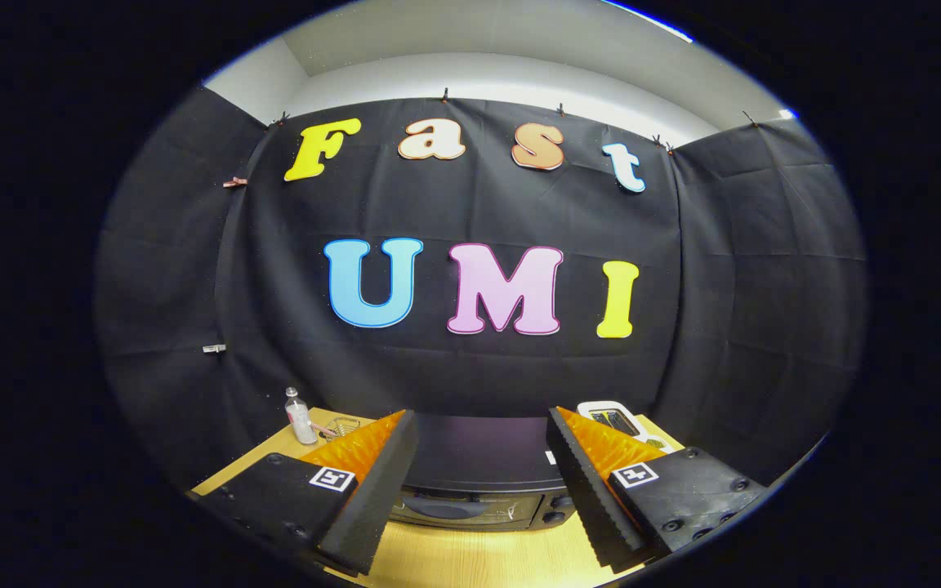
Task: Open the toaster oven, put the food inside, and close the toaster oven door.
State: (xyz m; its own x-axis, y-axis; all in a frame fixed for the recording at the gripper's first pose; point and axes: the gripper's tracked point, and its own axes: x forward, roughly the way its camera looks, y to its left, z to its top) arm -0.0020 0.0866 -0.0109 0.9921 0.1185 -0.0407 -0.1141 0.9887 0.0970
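Black cloth booth wall behind, white ceiling above. Below it, a light wooden table [470, 563], bare between the fingers.

Gripper [483, 490] held above the table, aimed level at the wall. Fingers spread wide apart, gripping nothing. Left finger [372, 498] black and ribbed on its inner face, orange behind, with a small square marker on its black mount. Right finger [589, 498] built the same, marker included.

Toaster oven [479, 474] straight ahead at twelve o'clock from the fingertips, seen through the gap between the fingers. Dark flat top, front face looking toward the gripper. Door [462, 510] shut, with a long handle across it. Two dark knobs [554, 516] at the door's three o'clock side, partly hidden by the right finger.

Clear bottle [300, 416] with a white label upright at ten o'clock from the oven, beyond the left finger, near the table's far edge. Small wire basket [340, 426] just beside it, at its three o'clock.

White tray [617, 416] with dark contents at two o'clock from the oven, beyond the right finger; contents too small to tell.
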